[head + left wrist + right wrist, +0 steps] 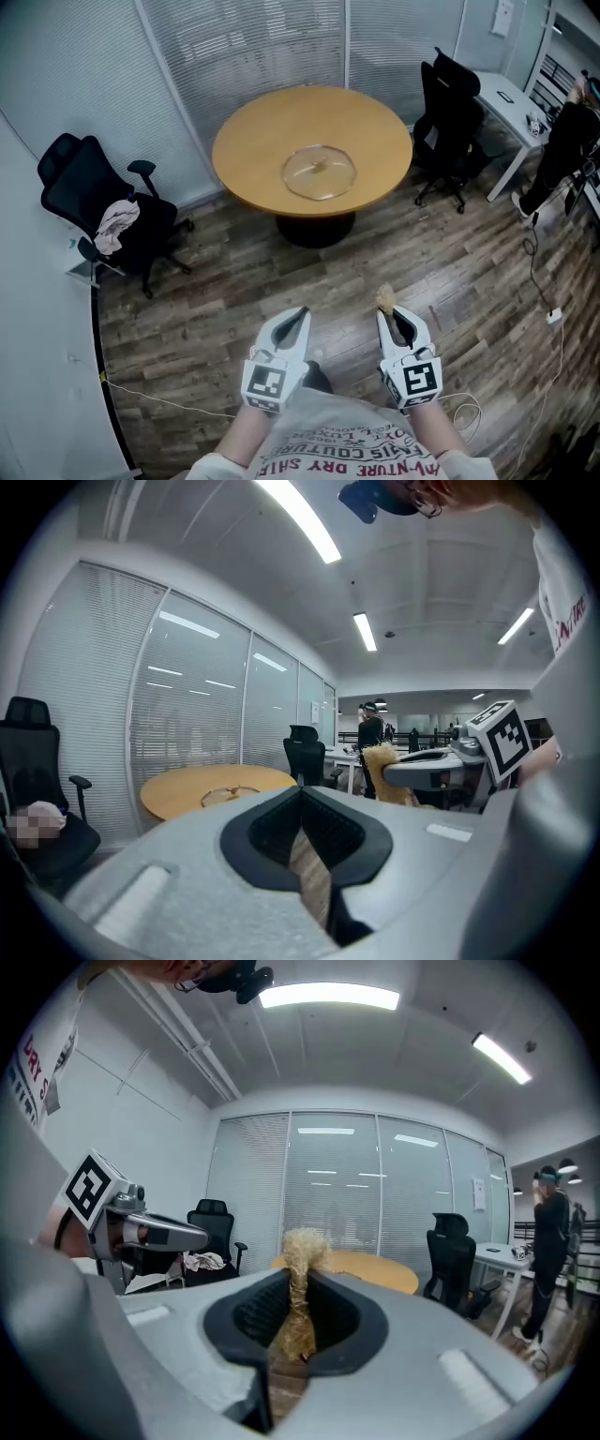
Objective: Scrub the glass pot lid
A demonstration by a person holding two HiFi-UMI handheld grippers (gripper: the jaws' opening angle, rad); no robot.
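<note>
Right gripper (386, 317) is clamping a tan fibrous scrubber (384, 298), with the tuft poking out past the tips. Left gripper (300, 317) is sitting closed on nothing. Glass pot lid (320, 172) is lying flat on the round table (253, 131), well apart and straight ahead of both grippers. Neither is looking clearly nearer. My read: closing that gap is coming before any scrubbing.

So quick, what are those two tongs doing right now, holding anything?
Left tongs: closed, holding nothing.
Right tongs: closed on a straw-coloured scrubber.
</note>
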